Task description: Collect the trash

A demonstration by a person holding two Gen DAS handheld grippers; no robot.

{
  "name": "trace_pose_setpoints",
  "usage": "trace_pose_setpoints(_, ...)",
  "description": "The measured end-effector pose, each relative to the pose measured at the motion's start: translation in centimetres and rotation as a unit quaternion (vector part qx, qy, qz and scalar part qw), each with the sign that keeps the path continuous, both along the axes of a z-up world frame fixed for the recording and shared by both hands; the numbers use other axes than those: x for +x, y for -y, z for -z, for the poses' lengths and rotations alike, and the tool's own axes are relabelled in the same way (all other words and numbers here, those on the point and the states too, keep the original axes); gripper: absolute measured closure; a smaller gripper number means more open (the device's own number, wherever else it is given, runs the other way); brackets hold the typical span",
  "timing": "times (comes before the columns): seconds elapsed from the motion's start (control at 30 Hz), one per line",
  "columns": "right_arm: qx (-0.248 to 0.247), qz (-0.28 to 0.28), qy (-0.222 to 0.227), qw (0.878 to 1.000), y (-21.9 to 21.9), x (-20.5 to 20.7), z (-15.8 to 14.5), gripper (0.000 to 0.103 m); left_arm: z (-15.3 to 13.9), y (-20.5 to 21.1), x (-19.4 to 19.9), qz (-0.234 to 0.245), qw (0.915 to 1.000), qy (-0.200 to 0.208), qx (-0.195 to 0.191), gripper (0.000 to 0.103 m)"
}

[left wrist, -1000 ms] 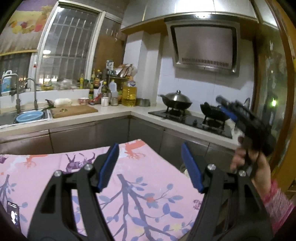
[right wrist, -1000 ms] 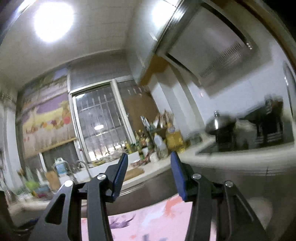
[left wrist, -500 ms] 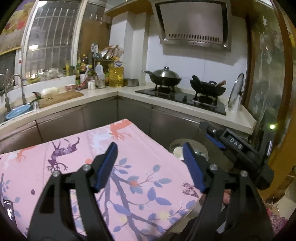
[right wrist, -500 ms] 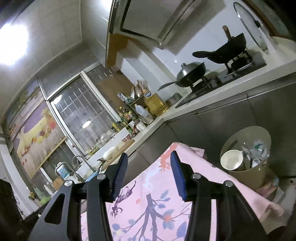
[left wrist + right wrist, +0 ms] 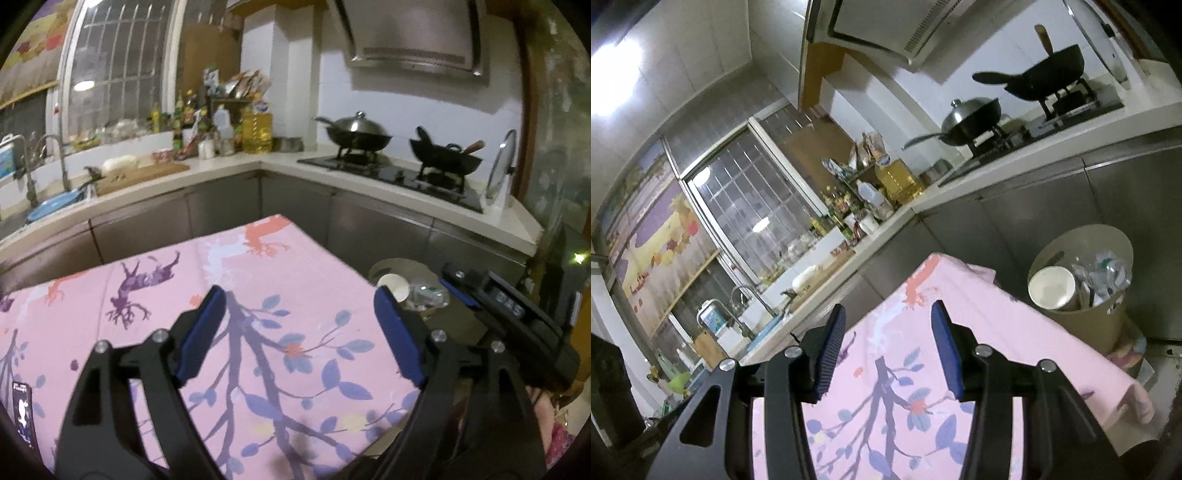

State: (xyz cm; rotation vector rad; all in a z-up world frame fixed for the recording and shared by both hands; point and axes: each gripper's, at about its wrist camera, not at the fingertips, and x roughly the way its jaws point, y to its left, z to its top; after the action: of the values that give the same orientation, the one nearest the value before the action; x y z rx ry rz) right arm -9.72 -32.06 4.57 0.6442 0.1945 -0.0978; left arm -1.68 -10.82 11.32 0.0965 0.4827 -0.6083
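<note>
two grippers in play, both empty. left gripper point(image 5: 299, 325) has dropped and tilted down over the last second and its fingers are opening, nothing between them, only pink cloth on the tabletop point(image 5: 258, 280) ahead. right gripper point(image 5: 888, 347) has also come down from pointing at the ceiling; its fingers sit apart at a middling gap, nothing between them. new in view since a second ago: one beige trash bin point(image 5: 1108, 240) on the floor, beyond and right of the right fingers, off the tabletop's far corner. inside it: one white paper cup point(image 5: 1051, 288) and crumpled clear plastic point(image 5: 1108, 269), count unclear. zero loose trash visible on the cloth. one phone point(image 5: 23, 410) left of the left fingers. my read: collection looks mostly done, or the next piece is out of frame.
</note>
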Motion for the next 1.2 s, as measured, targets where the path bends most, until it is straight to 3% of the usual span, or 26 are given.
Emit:
trace_pose_setpoints(0.27, -0.008, 0.008, -0.039, 0.999, -0.5, -0.8, 2.0, 0.057, 1.4, 1.4, 0.8, -0.028, 0.9991, 0.001, 0.031, 0.006)
trace_pose_setpoints(0.43, -0.013, 0.029, -0.056, 0.998, 0.0, -1.8, 2.5, 0.057, 2.0, 4.1, 0.2, -0.007, 0.9988, 0.003, 0.048, 0.006)
trace_pose_setpoints(0.67, -0.012, 0.102, -0.064, 0.993, 3.1, -5.6, 2.6, 0.057, 1.8, 7.5, -1.0, 0.036, 0.9980, 0.011, 0.050, 0.006)
trace_pose_setpoints(0.87, -0.015, 0.116, -0.092, 0.989, 4.1, -6.3, 3.1, 0.057, 2.3, 10.6, -1.4, 0.057, 0.9968, 0.004, 0.057, 0.006)
trace_pose_setpoints(1.03, -0.037, 0.137, -0.092, 0.986, 4.2, -6.5, 3.2, 0.057, 3.3, 12.6, -1.7, 0.041, 0.9951, 0.018, 0.088, 0.006)
trace_pose_setpoints(1.2, -0.043, 0.149, -0.093, 0.984, 4.5, -7.0, 3.3, 0.053, 4.0, 13.5, -1.3, 0.040, 0.9941, 0.007, 0.100, 0.006)
